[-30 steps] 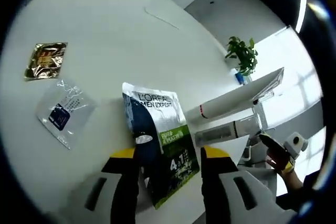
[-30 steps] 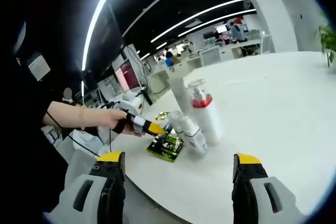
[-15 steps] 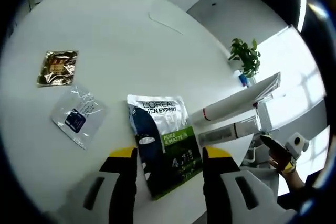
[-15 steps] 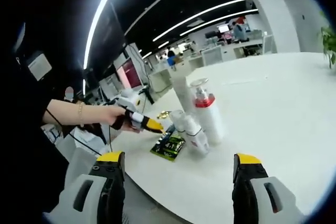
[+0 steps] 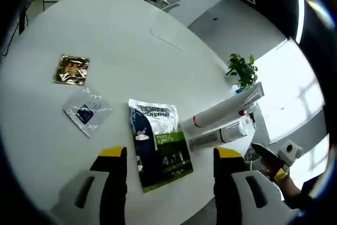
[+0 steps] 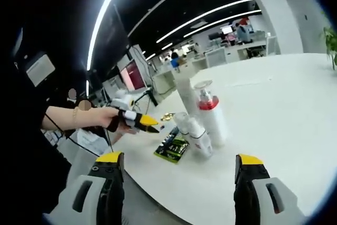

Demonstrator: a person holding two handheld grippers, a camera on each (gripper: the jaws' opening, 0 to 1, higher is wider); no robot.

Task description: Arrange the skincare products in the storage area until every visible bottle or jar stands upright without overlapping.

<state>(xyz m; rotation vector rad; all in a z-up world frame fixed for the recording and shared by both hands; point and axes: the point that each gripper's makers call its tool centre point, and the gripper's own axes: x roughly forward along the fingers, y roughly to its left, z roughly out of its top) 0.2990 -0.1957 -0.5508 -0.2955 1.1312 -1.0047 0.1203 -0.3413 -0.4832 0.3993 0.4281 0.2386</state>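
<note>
1. The left gripper (image 5: 166,156) hangs over the near edge of the round white table (image 5: 116,40), its yellow-tipped jaws spread wide with nothing between them.

2. Directly ahead of those jaws lies the flat white, navy and green skincare sachet pack (image 5: 157,142). Its long axis runs straight away from the gripper, near end towards the table edge, far end towards the middle of the table.

3. Just right of the pack are the tall white pump bottle with a red collar (image 5: 221,113) and the shorter white bottle beside it (image 5: 217,136). In the right gripper view both stand upright: the pump bottle (image 6: 211,115) behind, the short bottle (image 6: 196,137) in front and close against it.

4. Further left on the table, well apart from the bottles, lie a small clear sachet with a dark label (image 5: 87,113) and a small gold foil sachet (image 5: 71,69), both flat.

5. The right gripper (image 6: 179,169) is held back off the near edge, jaws wide apart and empty, well clear of the group. The left gripper (image 6: 143,121) hovers just beside the pack (image 6: 173,147).

6. So the left hand is plainly the nearer, and I judge that a straight forward reach along the pack's length is what the next grasp turns on.
</note>
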